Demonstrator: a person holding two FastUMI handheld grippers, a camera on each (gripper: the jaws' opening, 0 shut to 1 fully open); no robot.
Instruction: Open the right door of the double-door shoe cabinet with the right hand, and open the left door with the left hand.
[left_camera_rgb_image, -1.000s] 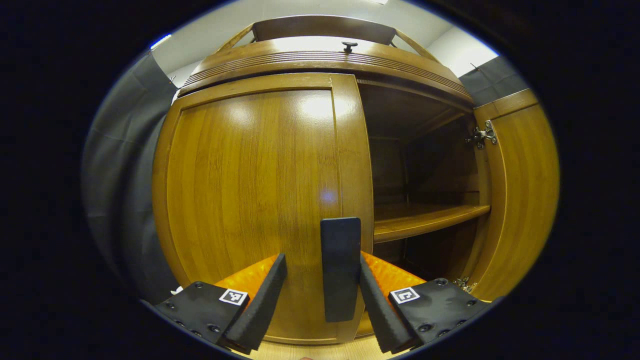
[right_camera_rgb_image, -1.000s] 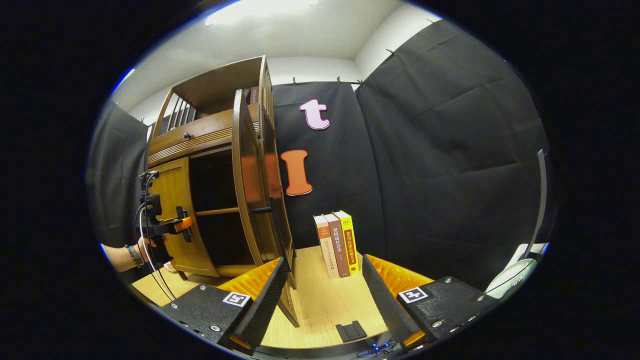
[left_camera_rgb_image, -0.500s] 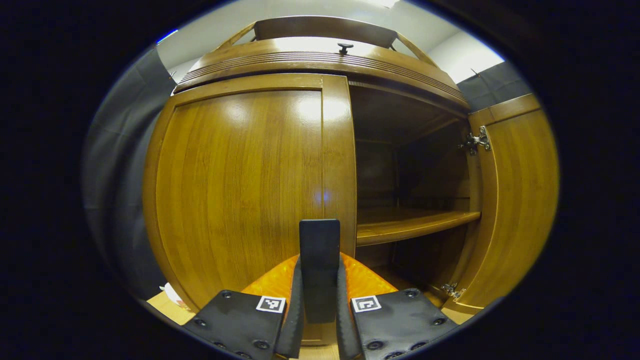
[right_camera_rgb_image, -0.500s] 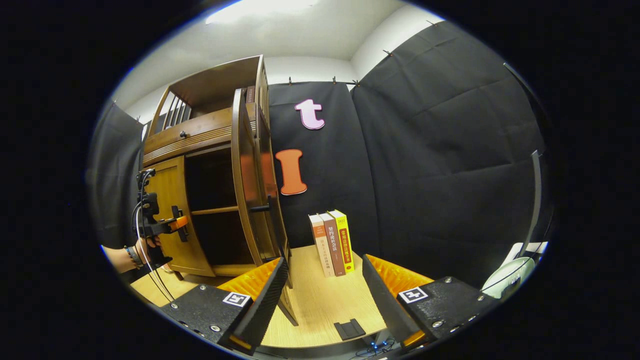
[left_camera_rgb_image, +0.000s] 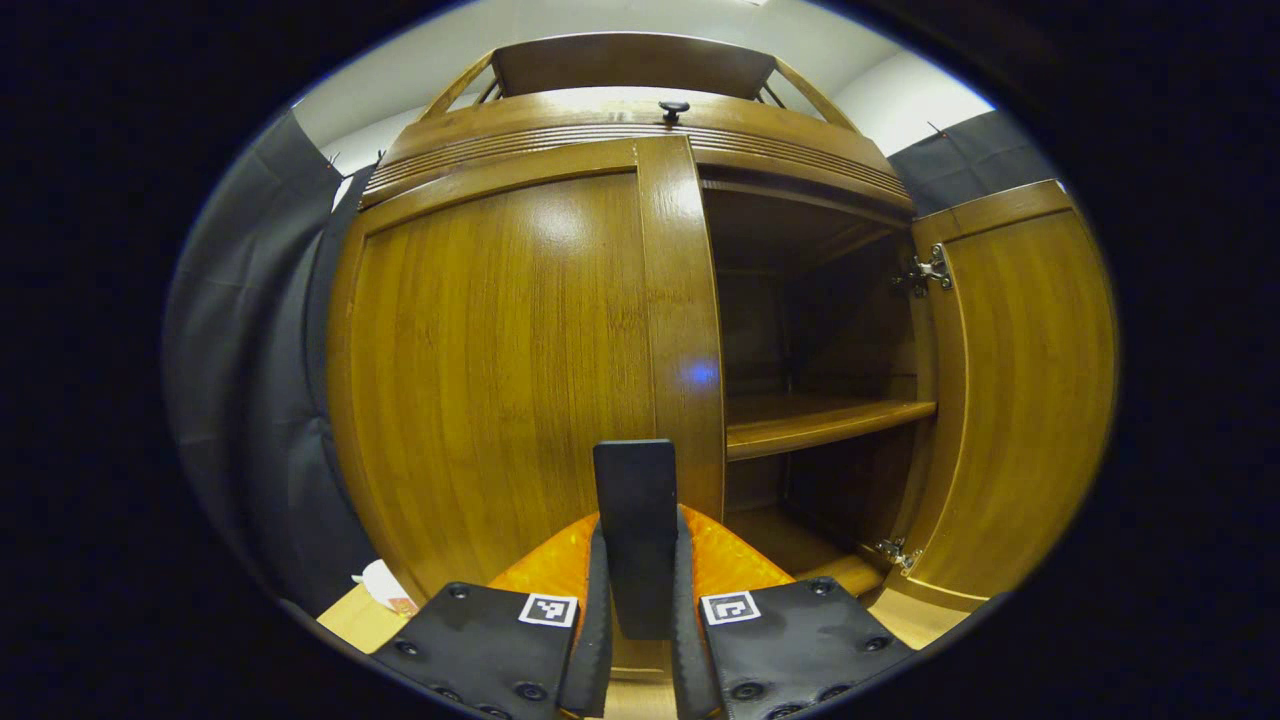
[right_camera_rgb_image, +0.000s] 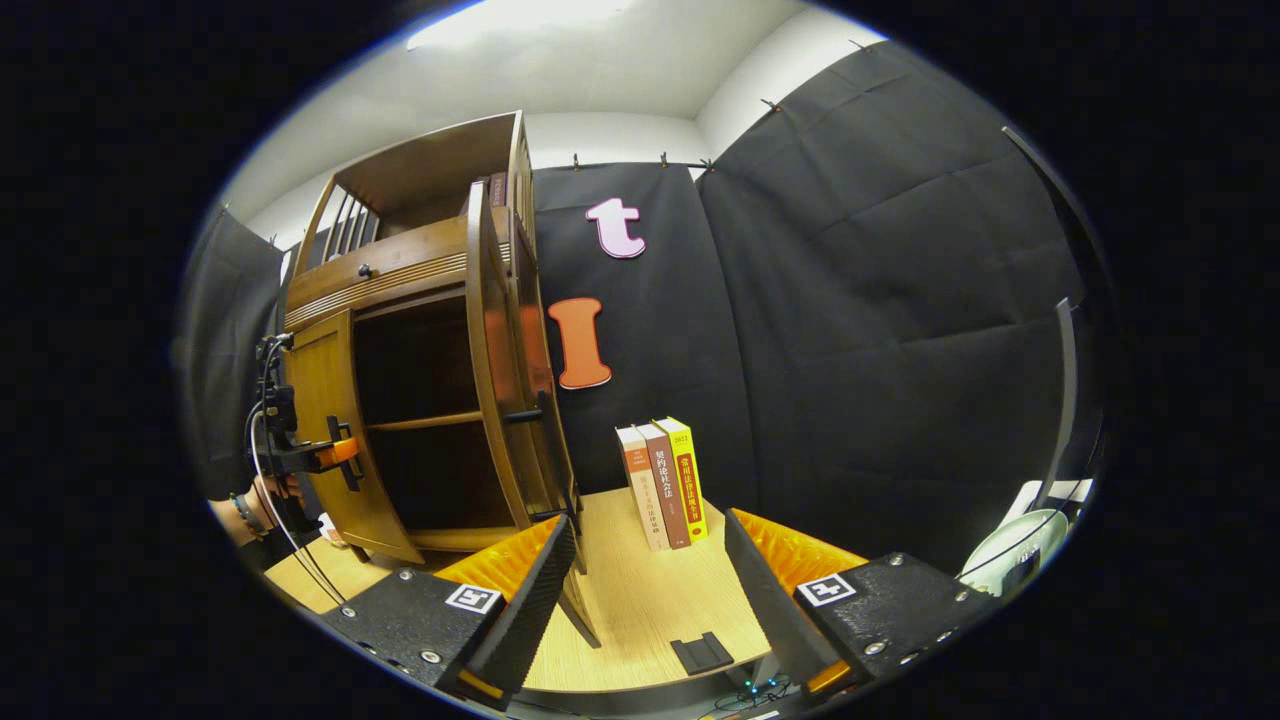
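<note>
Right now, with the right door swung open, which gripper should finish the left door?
Left. The left gripper is shut on the left door's black handle, so it only needs to pull. The right gripper hangs open, away from the cabinet, facing the books.

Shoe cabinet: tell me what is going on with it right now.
A person holds a tool in each hand at the wooden shoe cabinet. The right door is already swung wide open, showing a bare shelf inside. The left tool is shut on the black handle of the left door, which looks barely opened, if at all. The right tool hangs open and holds nothing, over the table near three upright books.
</note>
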